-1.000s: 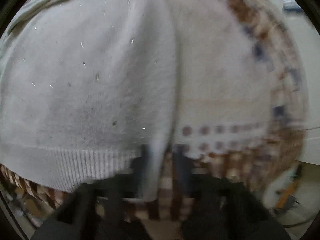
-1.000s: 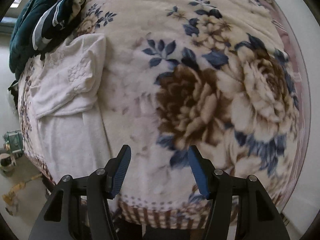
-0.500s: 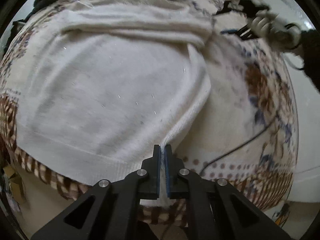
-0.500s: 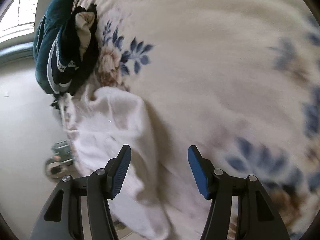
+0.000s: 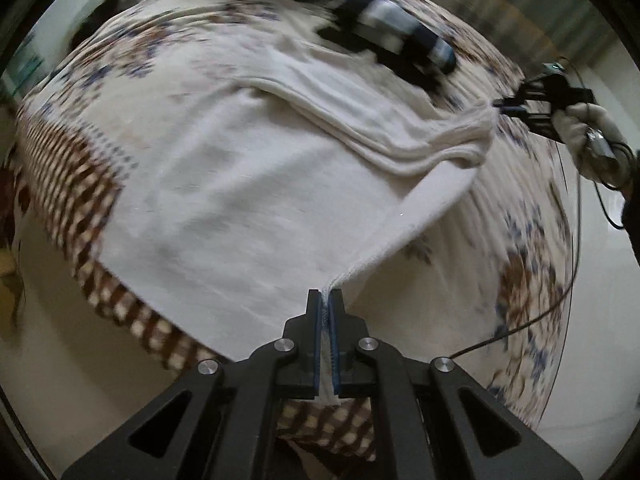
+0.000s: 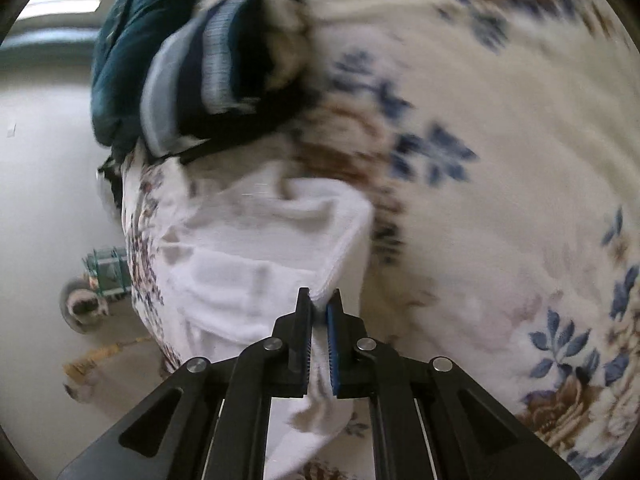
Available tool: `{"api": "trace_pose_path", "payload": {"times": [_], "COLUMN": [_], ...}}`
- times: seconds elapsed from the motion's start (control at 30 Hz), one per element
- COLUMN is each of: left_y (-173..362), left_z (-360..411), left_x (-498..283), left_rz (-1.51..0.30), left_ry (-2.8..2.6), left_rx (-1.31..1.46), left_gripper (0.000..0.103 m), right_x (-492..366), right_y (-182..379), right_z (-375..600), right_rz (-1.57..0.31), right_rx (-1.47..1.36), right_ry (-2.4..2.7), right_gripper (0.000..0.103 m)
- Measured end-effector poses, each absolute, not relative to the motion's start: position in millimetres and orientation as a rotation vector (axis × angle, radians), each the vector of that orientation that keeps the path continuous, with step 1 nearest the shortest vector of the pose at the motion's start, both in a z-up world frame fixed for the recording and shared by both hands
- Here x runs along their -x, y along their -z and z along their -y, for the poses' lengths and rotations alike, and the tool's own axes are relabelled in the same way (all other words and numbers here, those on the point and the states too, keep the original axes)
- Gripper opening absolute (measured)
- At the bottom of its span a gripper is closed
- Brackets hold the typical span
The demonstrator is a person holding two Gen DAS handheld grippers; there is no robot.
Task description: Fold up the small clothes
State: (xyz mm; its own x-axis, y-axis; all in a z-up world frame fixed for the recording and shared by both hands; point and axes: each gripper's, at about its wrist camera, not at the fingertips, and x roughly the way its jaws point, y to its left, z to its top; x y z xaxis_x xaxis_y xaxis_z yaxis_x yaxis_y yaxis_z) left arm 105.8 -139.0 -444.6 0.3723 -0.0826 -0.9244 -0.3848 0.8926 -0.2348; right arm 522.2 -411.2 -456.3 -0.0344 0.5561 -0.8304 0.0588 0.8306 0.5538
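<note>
White sweater [image 5: 248,184], cream blanket [image 6: 520,152] with blue-brown flowers, teal-navy clothes pile [image 6: 168,80]

Each of the 2 fisheye views looks forward along its own gripper's fingers, close above the floral blanket [image 5: 532,280]. The left wrist view faces across the white sweater [image 5: 224,184] toward the right gripper [image 5: 505,107]. Both views share the sweater, the blanket and the dark clothes pile [image 6: 200,76].

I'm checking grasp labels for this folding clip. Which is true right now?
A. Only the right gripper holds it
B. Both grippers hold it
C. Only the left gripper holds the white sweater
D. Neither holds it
B: the left gripper has its jaws shut on a corner of the white sweater, and the right gripper pinches its bunched edge.
</note>
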Motion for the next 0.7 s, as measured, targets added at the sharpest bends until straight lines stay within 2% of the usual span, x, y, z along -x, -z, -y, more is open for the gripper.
{"api": "trace_pose_path", "payload": {"times": [0.1, 0.3, 0.5, 0.7], "left_y": [445, 467, 490, 510], "left_z": [106, 31, -26, -92], "left_x": [-97, -82, -82, -81], "left_rz": [-1.162, -1.133, -1.137, -1.166], "left_ry": [-0.250, -0.325, -0.312, -0.302], "left_rx": [0.491, 0.628, 0.730, 0.819], "left_gripper": [0.002, 0.002, 0.002, 0.002], "right_x": [-534, -557, -568, -576], "right_y": [427, 406, 419, 460], "right_z": [362, 241, 113, 7], "right_rz": [-1.573, -1.562, -1.568, -1.595], "right_rx": [-0.422, -0.254, -0.061, 0.099], "right_ry": [-0.443, -0.456, -0.443, -0.406], "right_gripper": [0.007, 0.007, 0.007, 0.006]}}
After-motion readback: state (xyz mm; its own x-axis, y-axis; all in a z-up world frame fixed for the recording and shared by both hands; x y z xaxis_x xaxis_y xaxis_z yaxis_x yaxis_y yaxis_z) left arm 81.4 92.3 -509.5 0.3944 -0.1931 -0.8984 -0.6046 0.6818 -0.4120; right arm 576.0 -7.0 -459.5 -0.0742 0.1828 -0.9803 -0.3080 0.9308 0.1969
